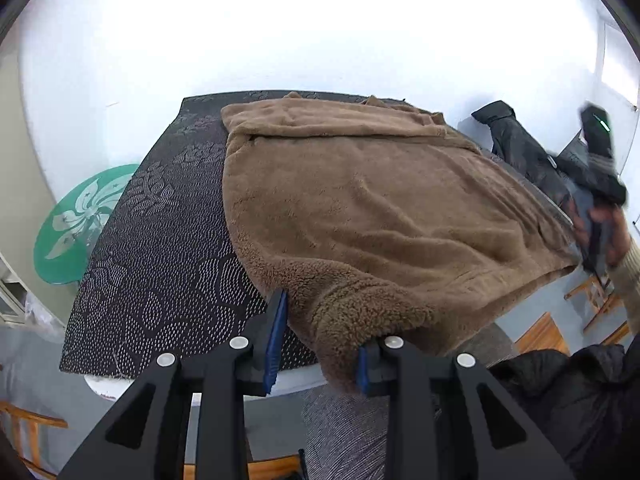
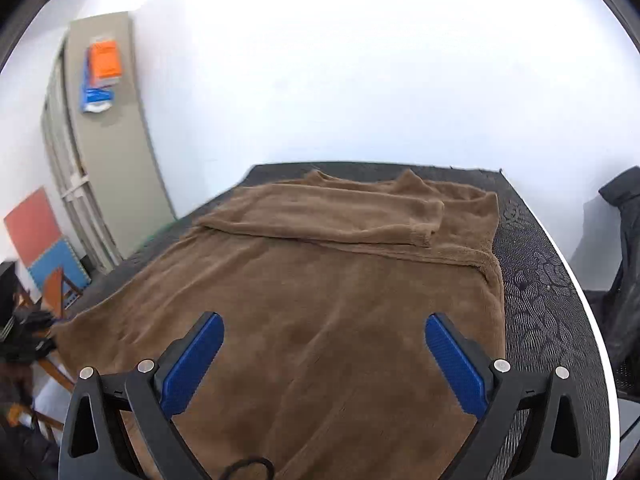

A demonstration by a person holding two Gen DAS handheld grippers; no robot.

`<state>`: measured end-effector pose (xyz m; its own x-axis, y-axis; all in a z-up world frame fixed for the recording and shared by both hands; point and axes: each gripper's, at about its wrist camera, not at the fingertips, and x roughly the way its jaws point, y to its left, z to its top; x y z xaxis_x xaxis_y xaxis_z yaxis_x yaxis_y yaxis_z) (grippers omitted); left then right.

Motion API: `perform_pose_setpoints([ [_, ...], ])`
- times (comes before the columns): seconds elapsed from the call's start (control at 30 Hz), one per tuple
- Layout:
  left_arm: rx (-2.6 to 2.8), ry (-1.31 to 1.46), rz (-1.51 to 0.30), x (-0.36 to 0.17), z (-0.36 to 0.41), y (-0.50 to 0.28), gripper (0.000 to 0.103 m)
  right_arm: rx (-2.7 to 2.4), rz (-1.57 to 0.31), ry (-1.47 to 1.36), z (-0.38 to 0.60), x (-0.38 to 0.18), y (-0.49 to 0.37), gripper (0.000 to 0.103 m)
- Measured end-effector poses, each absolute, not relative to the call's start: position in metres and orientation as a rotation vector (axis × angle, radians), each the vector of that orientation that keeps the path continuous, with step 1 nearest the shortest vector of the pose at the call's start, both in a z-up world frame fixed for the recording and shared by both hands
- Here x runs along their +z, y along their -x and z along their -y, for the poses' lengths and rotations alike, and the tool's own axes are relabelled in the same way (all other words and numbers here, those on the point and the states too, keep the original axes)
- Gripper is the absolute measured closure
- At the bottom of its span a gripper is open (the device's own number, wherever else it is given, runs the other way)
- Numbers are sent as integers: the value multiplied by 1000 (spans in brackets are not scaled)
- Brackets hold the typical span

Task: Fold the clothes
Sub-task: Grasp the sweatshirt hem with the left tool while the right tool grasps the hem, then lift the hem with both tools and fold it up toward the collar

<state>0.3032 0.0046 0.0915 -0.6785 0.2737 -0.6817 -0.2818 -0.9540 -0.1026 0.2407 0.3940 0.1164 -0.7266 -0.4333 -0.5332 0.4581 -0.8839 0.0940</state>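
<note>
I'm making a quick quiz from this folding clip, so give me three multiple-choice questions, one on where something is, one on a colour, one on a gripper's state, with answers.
1. Where does the brown fleece garment lie?
A. on the dark patterned table cover
B. on the floor
C. hanging on a chair

2. What colour are the pads of the right gripper?
A. red
B. blue
C. yellow

3. How does the left gripper stand?
A. wide open above the cloth
B. shut on nothing
C. closed on the garment's near corner

Answers:
1 A: the fleece is spread flat over the patterned cover in both views.
2 B: both pads show blue in the right wrist view.
3 C: the fleece corner is pinched between its pads in the left wrist view, while the right gripper stands open over the cloth.
</note>
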Motion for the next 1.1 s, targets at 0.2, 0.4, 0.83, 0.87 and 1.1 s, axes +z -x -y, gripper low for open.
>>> perform_pose_setpoints([
  [0.2, 2626, 1033, -21, 102, -7, -302, 70, -2443, -350, -684, -355, 97, -324, 1],
  [0.4, 2617, 1031, -8, 102, -6, -302, 70, -2440, -555, -703, -336, 77, -358, 1],
  [0.83, 2657, 1013, 44, 106, 1, -311, 70, -2855, -848, -765, -375, 57, -347, 1],
  [0.87, 2659, 1012, 51, 107, 3, -311, 70, -2897, -880, -757, -380, 59, -348, 1],
  [1.1, 2654, 1032, 76, 105, 5, -308, 70, -3082, -832, -788, -431, 74, -360, 1],
])
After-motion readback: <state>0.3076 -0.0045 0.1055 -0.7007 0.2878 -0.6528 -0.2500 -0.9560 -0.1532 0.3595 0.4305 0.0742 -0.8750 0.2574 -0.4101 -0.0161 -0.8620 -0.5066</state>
